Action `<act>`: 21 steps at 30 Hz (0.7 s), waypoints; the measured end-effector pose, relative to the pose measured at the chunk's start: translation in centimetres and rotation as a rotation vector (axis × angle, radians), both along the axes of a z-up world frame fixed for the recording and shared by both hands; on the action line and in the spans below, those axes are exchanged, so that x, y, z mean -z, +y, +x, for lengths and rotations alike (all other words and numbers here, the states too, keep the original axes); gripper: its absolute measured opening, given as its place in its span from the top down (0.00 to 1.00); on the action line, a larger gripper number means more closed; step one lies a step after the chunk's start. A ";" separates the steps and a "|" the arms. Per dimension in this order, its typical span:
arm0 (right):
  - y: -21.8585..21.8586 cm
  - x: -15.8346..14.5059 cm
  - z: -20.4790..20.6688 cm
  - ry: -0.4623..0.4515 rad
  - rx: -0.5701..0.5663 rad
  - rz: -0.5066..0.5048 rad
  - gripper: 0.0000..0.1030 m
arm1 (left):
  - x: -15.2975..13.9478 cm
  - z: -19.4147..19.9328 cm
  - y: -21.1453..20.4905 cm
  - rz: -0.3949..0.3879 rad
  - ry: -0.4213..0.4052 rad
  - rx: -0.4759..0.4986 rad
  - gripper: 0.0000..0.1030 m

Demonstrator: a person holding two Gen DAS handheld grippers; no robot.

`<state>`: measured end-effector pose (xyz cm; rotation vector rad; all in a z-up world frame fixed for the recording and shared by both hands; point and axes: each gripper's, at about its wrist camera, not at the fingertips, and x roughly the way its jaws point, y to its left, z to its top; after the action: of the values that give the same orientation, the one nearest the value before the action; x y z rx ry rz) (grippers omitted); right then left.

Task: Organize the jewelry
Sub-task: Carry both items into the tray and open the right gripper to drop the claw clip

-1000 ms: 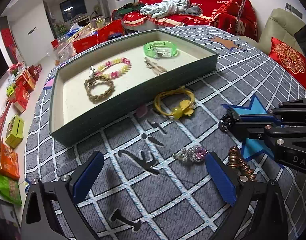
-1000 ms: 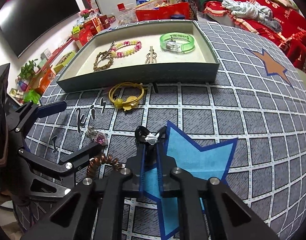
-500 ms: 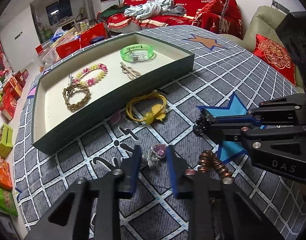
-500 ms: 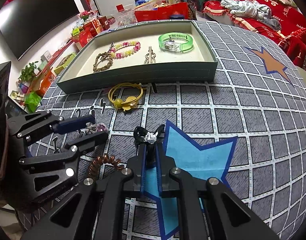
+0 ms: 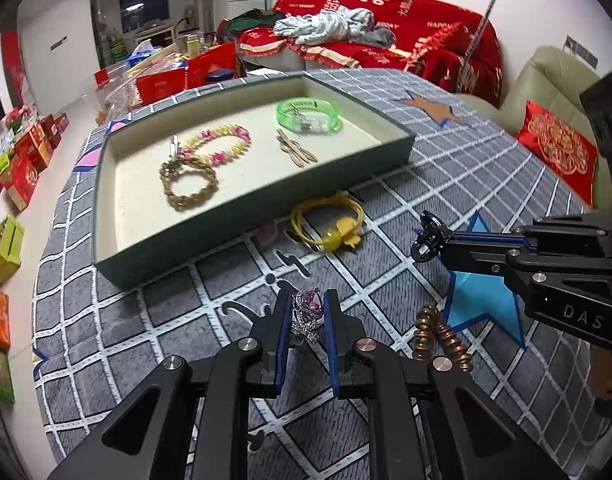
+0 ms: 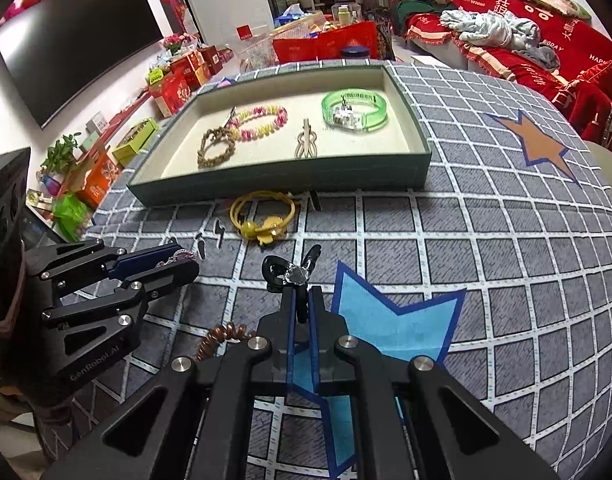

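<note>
left wrist view shows your left gripper (image 5: pixel 308 312) clamped on the pink gem brooch (image 5: pixel 309 309) above the grid cloth (image 5: pixel 145 344), while your right gripper (image 6: pixel 301 300) pinches a black hair clip (image 6: pixel 287 274).

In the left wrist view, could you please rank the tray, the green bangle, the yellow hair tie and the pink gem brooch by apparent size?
1. tray
2. yellow hair tie and green bangle: they look alike, and the bangle lies farther off, so unranked
3. pink gem brooch, though nearest the camera
</note>
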<state>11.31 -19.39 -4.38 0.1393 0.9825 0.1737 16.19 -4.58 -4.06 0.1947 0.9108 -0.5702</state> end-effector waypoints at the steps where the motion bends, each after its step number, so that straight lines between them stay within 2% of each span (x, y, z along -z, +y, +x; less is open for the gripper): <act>1: 0.0 -0.2 0.1 -0.004 0.001 0.004 0.94 | -0.2 0.0 0.2 -0.007 -0.002 -0.004 0.68; 13: -0.6 -3.0 2.4 -0.056 0.014 0.032 0.94 | -3.7 1.1 1.9 -0.079 -0.063 -0.063 0.68; 21: -1.1 -4.3 7.3 -0.065 0.029 0.082 0.94 | -4.9 5.3 3.6 -0.096 -0.081 -0.143 0.68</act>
<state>18.57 -20.52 -0.04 0.2221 0.9081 0.1909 21.52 -0.94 0.80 0.0650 0.8101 -0.4686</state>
